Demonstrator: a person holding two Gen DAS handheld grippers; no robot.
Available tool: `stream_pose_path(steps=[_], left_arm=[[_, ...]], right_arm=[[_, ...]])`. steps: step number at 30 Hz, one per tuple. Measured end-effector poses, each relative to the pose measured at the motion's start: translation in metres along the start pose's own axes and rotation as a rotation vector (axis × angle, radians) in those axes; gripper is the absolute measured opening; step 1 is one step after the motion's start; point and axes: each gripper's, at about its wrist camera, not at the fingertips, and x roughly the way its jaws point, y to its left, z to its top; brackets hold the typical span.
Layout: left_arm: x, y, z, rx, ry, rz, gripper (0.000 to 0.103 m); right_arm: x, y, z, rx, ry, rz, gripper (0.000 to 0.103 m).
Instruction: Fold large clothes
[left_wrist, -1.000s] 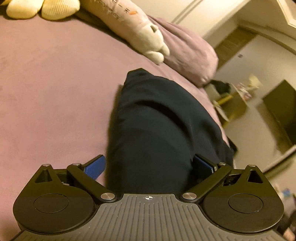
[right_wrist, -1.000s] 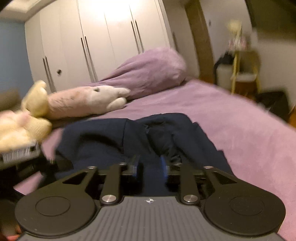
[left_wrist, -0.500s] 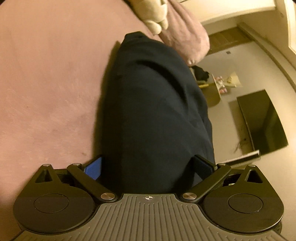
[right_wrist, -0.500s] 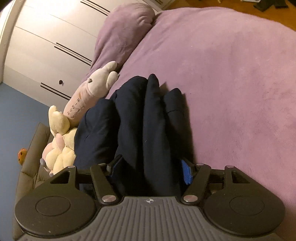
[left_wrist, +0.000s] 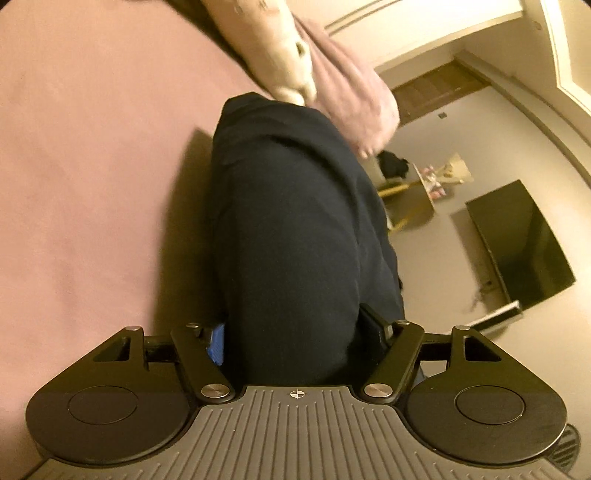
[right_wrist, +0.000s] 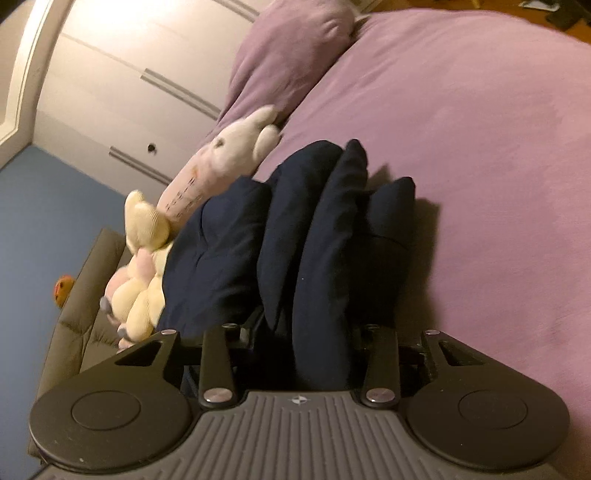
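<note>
A dark navy garment (left_wrist: 291, 229) is folded into a thick bundle and held up above the purple bed (left_wrist: 81, 166). My left gripper (left_wrist: 295, 339) is shut on one end of the bundle, which fills the gap between its fingers. In the right wrist view the garment (right_wrist: 317, 236) hangs in several thick folds. My right gripper (right_wrist: 306, 343) is shut on the other end; its fingertips are hidden by cloth.
A long pink-white plush toy (right_wrist: 225, 151) and a yellow plush (right_wrist: 144, 258) lie at the head of the bed by a purple pillow (right_wrist: 284, 55). A dark TV (left_wrist: 517, 243) and a yellow side table (left_wrist: 410, 203) stand beyond the bed's edge. A grey sofa (right_wrist: 81, 302) stands nearby.
Both grippers closed further on the navy bundle and lifted it off the bed. The right view swung from level to looking down along the hanging folds.
</note>
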Motion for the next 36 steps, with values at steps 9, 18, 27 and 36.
stream_pose_path(steps=[9, 18, 27, 36], left_arm=[[-0.062, 0.045, -0.001, -0.076, -0.023, 0.173, 0.085], [-0.074, -0.003, -0.003, 0.096, -0.244, 0.409, 0.098], [0.001, -0.028, -0.008, 0.135, -0.338, 0.487, 0.103], [0.047, -0.010, -0.006, 0.205, -0.315, 0.619, 0.103]], right_arm=[[0.050, 0.050, -0.047, -0.059, 0.047, -0.011, 0.058], [-0.006, 0.160, -0.076, -0.466, -0.237, -0.213, 0.047], [0.095, 0.162, -0.103, -0.655, -0.304, -0.389, 0.039], [0.100, 0.114, -0.114, -0.641, -0.349, -0.357, 0.037]])
